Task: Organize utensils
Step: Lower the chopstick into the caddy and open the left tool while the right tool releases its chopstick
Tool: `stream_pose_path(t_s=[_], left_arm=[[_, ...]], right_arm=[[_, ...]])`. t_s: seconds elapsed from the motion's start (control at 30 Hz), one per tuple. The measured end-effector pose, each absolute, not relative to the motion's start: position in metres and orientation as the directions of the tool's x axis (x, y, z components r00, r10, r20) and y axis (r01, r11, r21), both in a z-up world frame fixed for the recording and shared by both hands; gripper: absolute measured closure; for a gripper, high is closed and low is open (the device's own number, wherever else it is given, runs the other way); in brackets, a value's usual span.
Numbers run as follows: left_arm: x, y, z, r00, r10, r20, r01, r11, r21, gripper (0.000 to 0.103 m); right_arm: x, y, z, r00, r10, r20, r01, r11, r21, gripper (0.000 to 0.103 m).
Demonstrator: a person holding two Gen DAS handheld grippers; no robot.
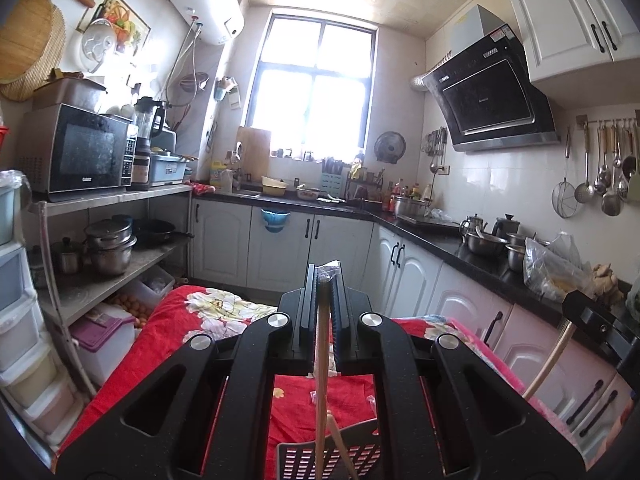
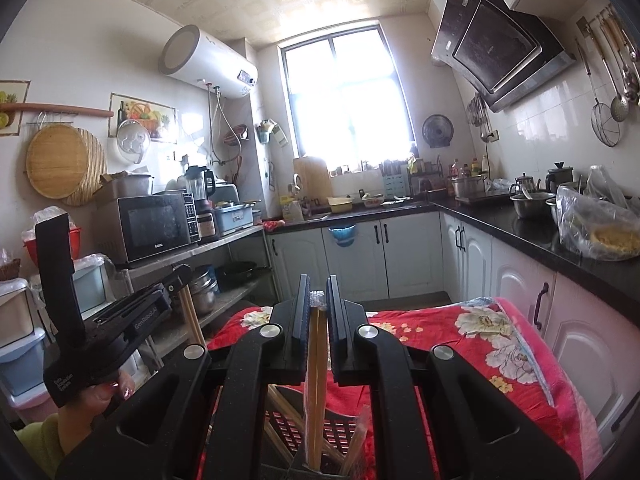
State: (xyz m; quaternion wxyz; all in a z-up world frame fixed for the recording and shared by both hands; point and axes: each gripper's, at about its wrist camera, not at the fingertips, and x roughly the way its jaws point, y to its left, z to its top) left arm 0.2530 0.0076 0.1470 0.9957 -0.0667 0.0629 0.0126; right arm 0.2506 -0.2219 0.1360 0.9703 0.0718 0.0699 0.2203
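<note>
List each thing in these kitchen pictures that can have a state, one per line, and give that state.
Left hand-held gripper: shut on chopsticks.
Right hand-held gripper: shut on a wrapped pair of chopsticks.
Slotted basket: already holds chopsticks.
Microwave: door shut.
Cupboard doors: shut.
Red floral cloth: spread out under the basket.

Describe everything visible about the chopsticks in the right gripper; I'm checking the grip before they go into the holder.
The chopsticks are a pair of slim, pale wooden sticks held side by side, standing nearly upright. The right gripper is shut on them near their upper ends, where a bit of clear wrapper shows. Their lower ends reach down into a slotted grey utensil holder that already contains other chopsticks, above the red floral cloth.
</note>
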Motion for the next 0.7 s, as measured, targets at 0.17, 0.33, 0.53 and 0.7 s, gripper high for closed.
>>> stream_pose_path(t_s=[0.17, 0.33, 0.53, 0.7], left_arm=[[0.257, 0.006, 0.138, 0.991, 0.014, -0.135, -0.031, 0.991, -0.128, 0.100], [0.260, 0.006, 0.128, 0.988, 0.008, -0.151, -0.028, 0.992, -0.126, 0.100], [0.258, 0.005, 0.122, 0.989, 0.006, -0.149, -0.024, 0.992, -0.120, 0.100], [0.260, 0.007, 0.115, 0.987, 0.005, -0.162, -0.026, 0.992, -0.127, 0.100]], right_arm=[[0.250, -0.216, 0.129, 0.900, 0.426, -0.097, -0.411, 0.900, 0.144, 0.095], [0.249, -0.213, 0.122, 0.899, 0.428, -0.093, -0.414, 0.899, 0.142, 0.095], [0.246, -0.215, 0.113, 0.900, 0.425, -0.094, -0.410, 0.900, 0.150, 0.095], [0.245, -0.217, 0.102, 0.899, 0.423, -0.115, -0.403, 0.901, 0.161, 0.095]])
